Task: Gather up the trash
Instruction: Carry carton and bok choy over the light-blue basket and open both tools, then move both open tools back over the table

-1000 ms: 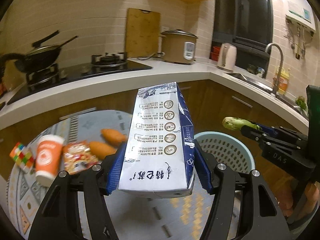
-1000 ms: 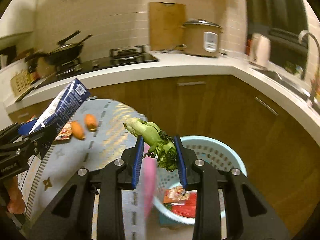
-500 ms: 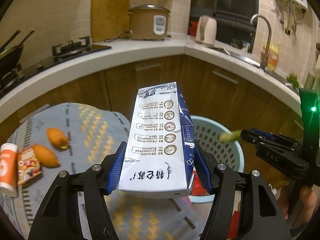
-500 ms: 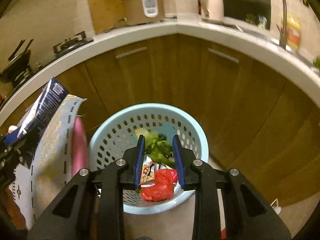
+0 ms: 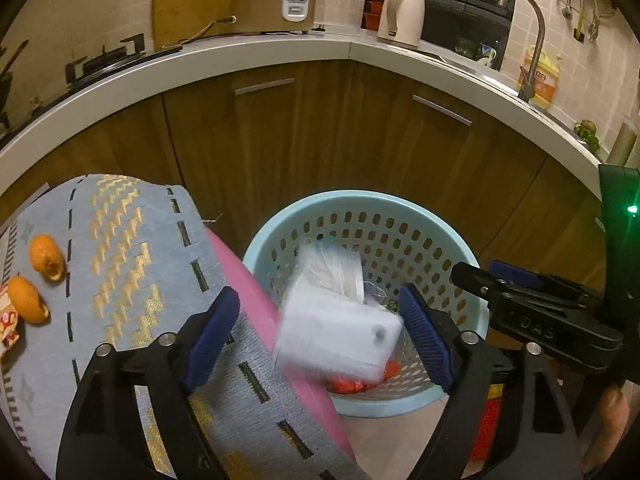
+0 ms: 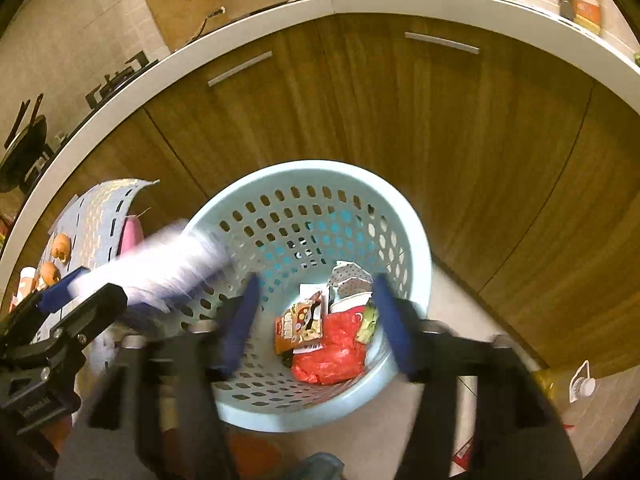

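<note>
A light blue perforated basket point(image 5: 400, 208) point(image 6: 304, 168) stands on the floor below both grippers. My left gripper point(image 5: 320, 328) hangs over its near rim with the jaws opening wide. A white and blue carton point(image 5: 336, 328) tumbles between them, blurred and free of both pads. The right wrist view shows that carton point(image 6: 168, 264) dropping from the left gripper point(image 6: 96, 286) at the basket's left edge. Over the basket, my right gripper point(image 6: 316, 316) point(image 5: 476, 270) has its jaws opening with nothing between them. A green vegetable scrap point(image 6: 366, 320) lies inside beside a red bag point(image 6: 336, 356) and a snack wrapper point(image 6: 300, 326).
A round table with a grey-blue patterned mat point(image 5: 120, 248) and pink edge point(image 5: 256, 304) touches the basket's left side. Two orange peels point(image 5: 46, 258) lie on it. Wooden cabinets point(image 5: 320, 128) and a white counter curve behind. A plastic bottle point(image 6: 580, 388) lies on the floor at right.
Both grippers came down over the basket and opened. The left one let go of the carton, which now falls. The right one dropped the green vegetable into the basket.
</note>
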